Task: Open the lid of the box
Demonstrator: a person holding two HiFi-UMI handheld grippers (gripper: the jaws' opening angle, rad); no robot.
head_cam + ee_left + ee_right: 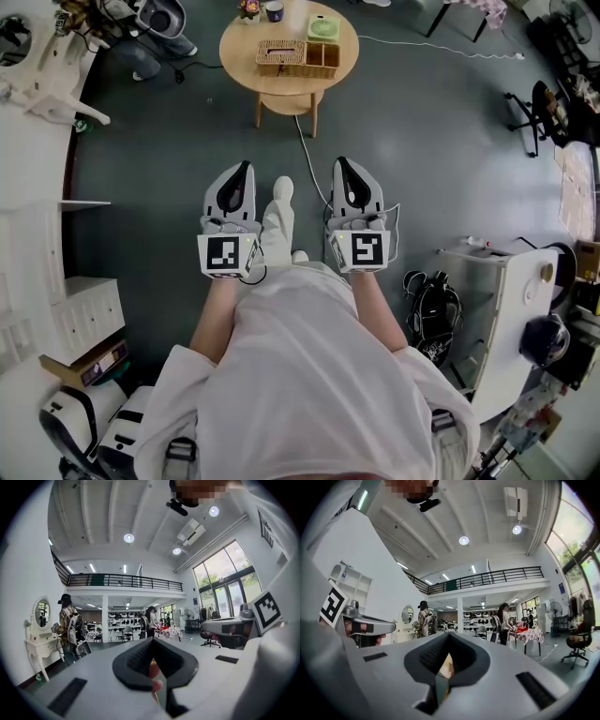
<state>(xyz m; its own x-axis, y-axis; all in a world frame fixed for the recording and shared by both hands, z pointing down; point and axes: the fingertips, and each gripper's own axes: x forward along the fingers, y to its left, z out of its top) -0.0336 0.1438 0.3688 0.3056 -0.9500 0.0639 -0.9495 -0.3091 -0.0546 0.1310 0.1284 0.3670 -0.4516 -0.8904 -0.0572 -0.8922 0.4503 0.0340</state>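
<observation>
Currently my left gripper (245,170) and right gripper (341,166) sit closed and empty, well short of the wicker box (281,56) at twelve o'clock; arriving shut, I might shove it.

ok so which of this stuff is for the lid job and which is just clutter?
Job: wicker box on the round table; left gripper and right gripper, both shut, empty, short of the table.
Clutter: green container, dark cup, office chair, black bag.
</observation>
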